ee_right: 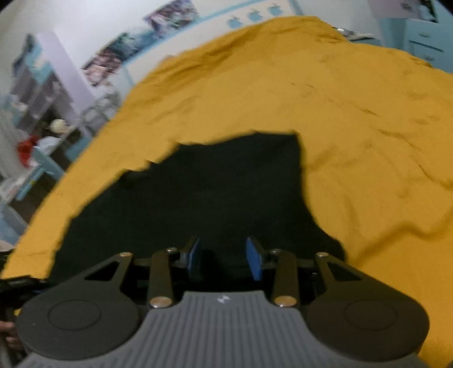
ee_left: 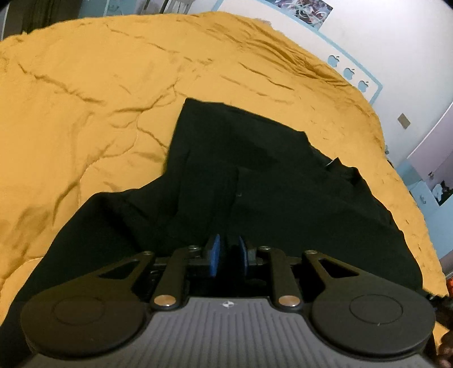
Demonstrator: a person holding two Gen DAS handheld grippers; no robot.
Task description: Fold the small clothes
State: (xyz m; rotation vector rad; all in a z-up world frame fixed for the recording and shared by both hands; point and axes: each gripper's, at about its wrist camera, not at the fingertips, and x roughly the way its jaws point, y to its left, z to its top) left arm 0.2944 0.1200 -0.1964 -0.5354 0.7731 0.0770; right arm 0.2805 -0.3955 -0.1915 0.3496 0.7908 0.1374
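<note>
A black garment [ee_left: 254, 175] lies crumpled on a mustard-yellow bedspread [ee_left: 99, 99], with a raised fold running down toward my left gripper [ee_left: 229, 253]. Its blue pads [ee_left: 214, 254] stand a narrow gap apart over the near edge of the cloth. Dark fabric shows in the gap, and the pads do not visibly press on it. In the blurred right wrist view the same black garment [ee_right: 212, 192] spreads out on the bedspread [ee_right: 354, 113]. My right gripper [ee_right: 223, 256] hovers over its near part, pads well apart with nothing pinched.
The bed fills most of both views. A white wall with blue apple stickers [ee_left: 349, 73] and posters [ee_right: 170, 14] runs behind it. Blue drawers [ee_right: 424, 42] stand at the far right, and a cluttered shelf and desk [ee_right: 36, 136] sit off the bed's left side.
</note>
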